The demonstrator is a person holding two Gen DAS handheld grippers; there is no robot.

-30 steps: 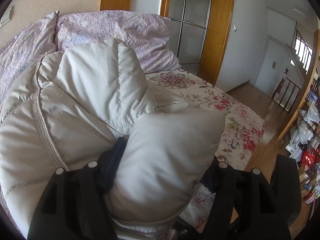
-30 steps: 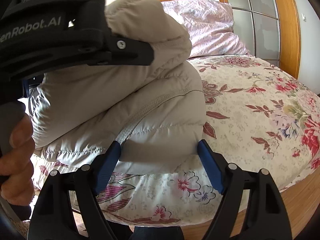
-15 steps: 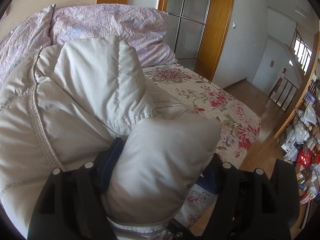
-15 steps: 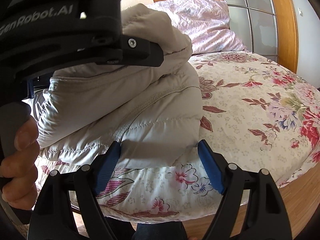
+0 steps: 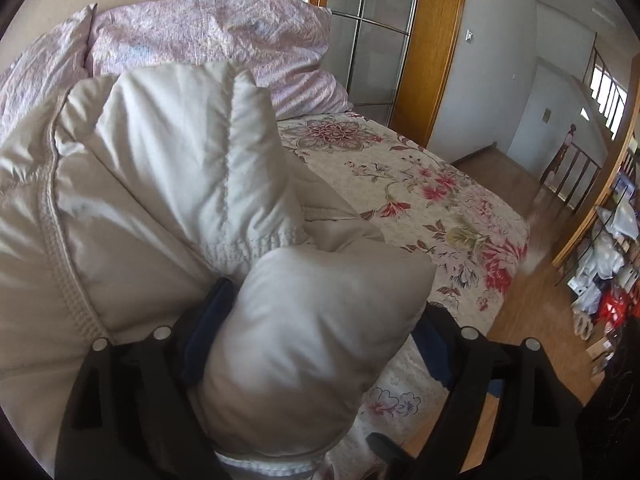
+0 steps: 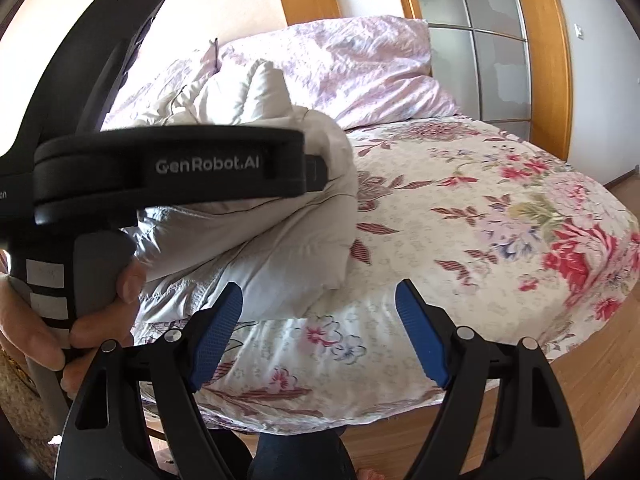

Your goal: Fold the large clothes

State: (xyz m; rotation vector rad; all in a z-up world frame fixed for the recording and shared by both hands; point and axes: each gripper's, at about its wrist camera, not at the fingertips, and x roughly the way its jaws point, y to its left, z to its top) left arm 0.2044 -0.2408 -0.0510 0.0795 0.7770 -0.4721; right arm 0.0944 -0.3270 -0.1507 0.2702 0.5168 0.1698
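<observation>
Left gripper [image 5: 320, 340] jaws just widened around the puffy cream quilted jacket [image 5: 168, 208] fold, likely releasing it onto the floral bedspread [image 6: 480, 240]; right gripper [image 6: 320, 332] open, empty.

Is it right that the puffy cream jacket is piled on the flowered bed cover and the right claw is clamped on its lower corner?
Not quite. The right claw is open and empty, its blue pads apart in front of the puffy cream jacket, not clamped on it; the right wrist view shows this. The jacket does lie piled on the flowered bed cover.
</observation>
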